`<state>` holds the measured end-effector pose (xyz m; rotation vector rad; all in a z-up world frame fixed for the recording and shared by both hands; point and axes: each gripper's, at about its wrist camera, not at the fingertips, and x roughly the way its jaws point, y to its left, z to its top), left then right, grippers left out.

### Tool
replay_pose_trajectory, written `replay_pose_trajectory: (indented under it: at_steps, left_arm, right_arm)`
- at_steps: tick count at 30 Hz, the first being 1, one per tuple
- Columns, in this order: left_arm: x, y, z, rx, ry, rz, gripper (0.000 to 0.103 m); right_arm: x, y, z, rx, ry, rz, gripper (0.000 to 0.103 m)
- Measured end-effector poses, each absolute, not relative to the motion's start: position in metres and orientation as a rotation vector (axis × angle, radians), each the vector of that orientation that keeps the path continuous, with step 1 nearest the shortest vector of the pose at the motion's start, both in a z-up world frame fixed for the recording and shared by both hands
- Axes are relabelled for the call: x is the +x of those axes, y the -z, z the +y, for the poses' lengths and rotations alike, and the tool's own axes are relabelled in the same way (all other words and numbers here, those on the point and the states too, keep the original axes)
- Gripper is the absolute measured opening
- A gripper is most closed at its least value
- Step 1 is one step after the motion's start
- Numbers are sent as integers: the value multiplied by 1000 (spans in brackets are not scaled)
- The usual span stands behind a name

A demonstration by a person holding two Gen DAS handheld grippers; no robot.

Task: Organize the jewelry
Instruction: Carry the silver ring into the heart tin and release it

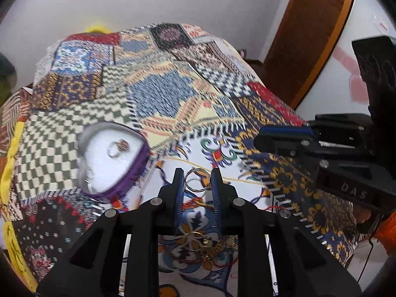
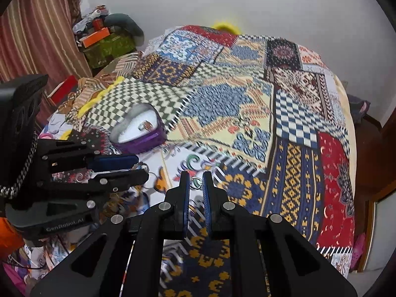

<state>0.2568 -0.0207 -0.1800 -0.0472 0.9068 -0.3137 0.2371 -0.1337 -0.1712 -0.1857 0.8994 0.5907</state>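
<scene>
Much of the scene is blurred by motion, so the heart-shaped purple box (image 1: 112, 158) at 9 o'clock in the left wrist view shows its white lining and one ring with a reddish stone (image 1: 118, 148) only softly; a second glint near its lower rim is too smeared to name. The left gripper (image 1: 197, 179) has its two fingers closed in on a plain silver ring (image 1: 197, 180), which stands upright between the tips, touching both. Below, between the finger bases at 6 o'clock, gold pieces on a red cord (image 1: 198, 241) lie partly hidden by the black frame. The right gripper (image 1: 284, 138) enters at 3 o'clock, side-on, and the letters "DAS" can be read on its body, the rest cut off. In the right wrist view the right gripper (image 2: 196, 182) holds a small ring with a dark green stone (image 2: 196, 182) pinched between narrow-set fingertips. That view alone shows the left gripper (image 2: 138, 168) from the side at 9 o'clock, marked "GenRobot.AI", with the silver ring mostly hidden behind its fingers. It also shows the box (image 2: 139, 130) at 10 o'clock on the patchwork bedspread (image 2: 247, 104), a striped curtain (image 2: 37, 24) and a cluttered corner at 11 o'clock.
</scene>
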Motion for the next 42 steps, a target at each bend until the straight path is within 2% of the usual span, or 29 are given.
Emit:
replay_pose_trajectory:
  at_steps: [11, 19, 29, 42]
  left_arm:
    - [242, 133, 25, -69, 222, 780, 21]
    - [240, 121, 56, -80, 161, 731, 21]
    - [251, 150, 85, -132, 134, 787, 21]
    - [270, 197, 74, -127, 188, 890, 21]
  right_arm:
    - [233, 138, -99, -163, -665, 814, 9]
    - [234, 128, -72, -156, -717, 777, 9]
    - [247, 152, -41, -175, -746, 829, 9]
    - [274, 186, -25, -159, -751, 965, 9]
